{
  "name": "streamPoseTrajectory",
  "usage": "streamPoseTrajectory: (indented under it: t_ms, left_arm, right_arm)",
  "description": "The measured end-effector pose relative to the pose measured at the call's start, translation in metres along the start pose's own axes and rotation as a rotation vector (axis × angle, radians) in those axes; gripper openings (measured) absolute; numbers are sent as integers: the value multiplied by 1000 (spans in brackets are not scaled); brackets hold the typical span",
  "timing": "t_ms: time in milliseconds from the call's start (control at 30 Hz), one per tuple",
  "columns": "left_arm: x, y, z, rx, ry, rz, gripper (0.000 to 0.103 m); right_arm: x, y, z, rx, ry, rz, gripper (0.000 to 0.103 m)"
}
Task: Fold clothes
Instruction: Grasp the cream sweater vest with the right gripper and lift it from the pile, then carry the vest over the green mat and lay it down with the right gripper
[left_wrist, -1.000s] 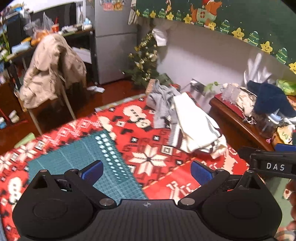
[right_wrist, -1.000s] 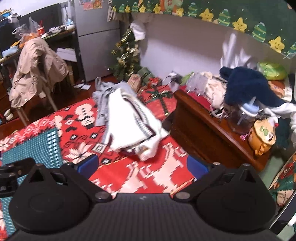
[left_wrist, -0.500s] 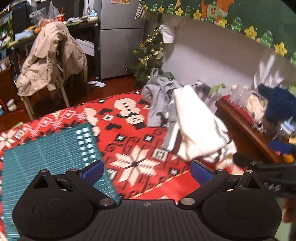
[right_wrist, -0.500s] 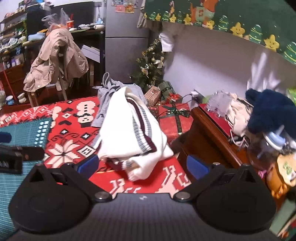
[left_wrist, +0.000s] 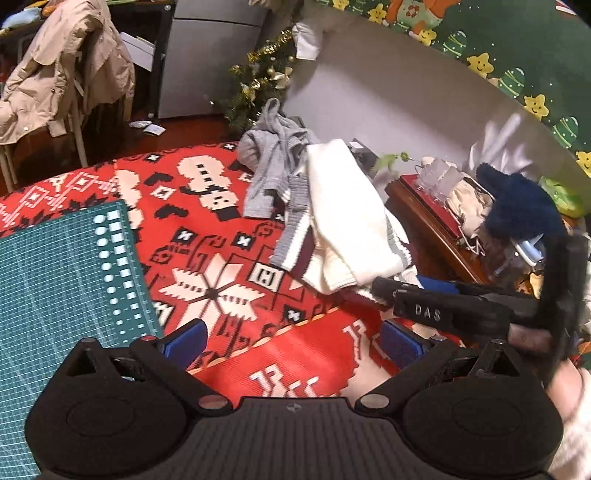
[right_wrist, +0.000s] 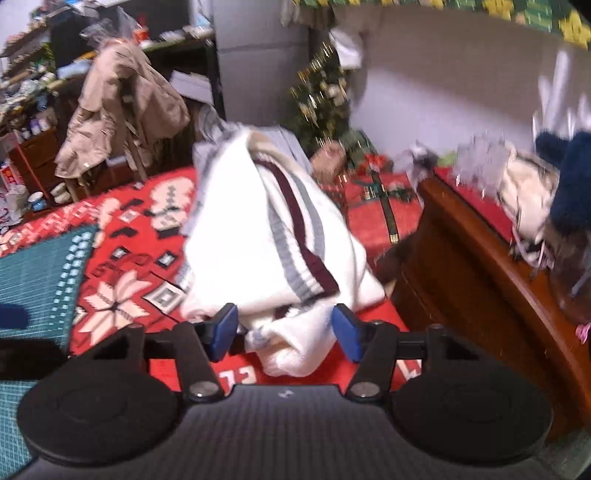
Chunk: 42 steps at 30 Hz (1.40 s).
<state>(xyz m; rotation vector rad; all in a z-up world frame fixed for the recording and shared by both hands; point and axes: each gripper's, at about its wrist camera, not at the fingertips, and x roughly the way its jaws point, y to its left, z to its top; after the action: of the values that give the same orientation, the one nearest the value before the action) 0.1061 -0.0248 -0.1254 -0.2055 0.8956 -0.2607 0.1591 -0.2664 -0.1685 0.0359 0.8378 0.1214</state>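
A white sweater (right_wrist: 240, 236) with grey and maroon stripes lies heaped on the red patterned cloth (right_wrist: 122, 295). Its near end sits between the blue pads of my right gripper (right_wrist: 284, 332), whose jaws are partly drawn in around the fabric but still apart. In the left wrist view the same sweater (left_wrist: 343, 218) lies ahead to the right, with a grey hoodie (left_wrist: 273, 162) behind it. My left gripper (left_wrist: 291, 341) hangs open over the red cloth, holding nothing. The right gripper (left_wrist: 384, 291) reaches in from the right, its tips at the sweater's near edge.
A green cutting mat (left_wrist: 62, 277) covers the left of the surface. A dark wooden side table (right_wrist: 480, 266) crowded with bottles and a blue plush stands at the right. Behind are a chair with a beige jacket (right_wrist: 122, 118), a small Christmas tree (right_wrist: 321, 96) and wrapped gifts (right_wrist: 376, 206).
My right gripper has moved forward to the white sweater and narrowed its jaws around its near end. The left gripper has drifted closer to the pile, still open.
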Motion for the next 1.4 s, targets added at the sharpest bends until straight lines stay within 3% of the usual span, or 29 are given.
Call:
streamPoseTrajectory:
  t_ms: [133,233,333,667,1133,1200,1267,1400]
  left_arm:
    - [-8,9,-4,-2,10,6,101]
    - [-14,16,-7,-8,18,0,101]
    - [-21,23,-10,-22,22,-11,101]
    - [-74,66,-37,-96,3,-47,101]
    - [-139,152,-100,-332,-16,-33,101]
    - [-144,160,-107,-350,-11,-16,101]
    - [-147,168,-113,-374,-1,-8,101]
    - [-149,176,-125,-403,14,-18,101]
  right_arm:
    - [10,-9,-4,73,29,9,21]
    - [4,-8,-7,86,25,28,11]
    - [-9,2,-8,85,14,67,10]
    - [-79,75,-12,15,-24,336,8]
    - [-150,202,-60,-126,67,644,9]
    - [-151,219,-69,-161,84,646,9]
    - [-148,229,-76,-179,114,644,13]
    - [-156,223,-77,-163,108,640,35]
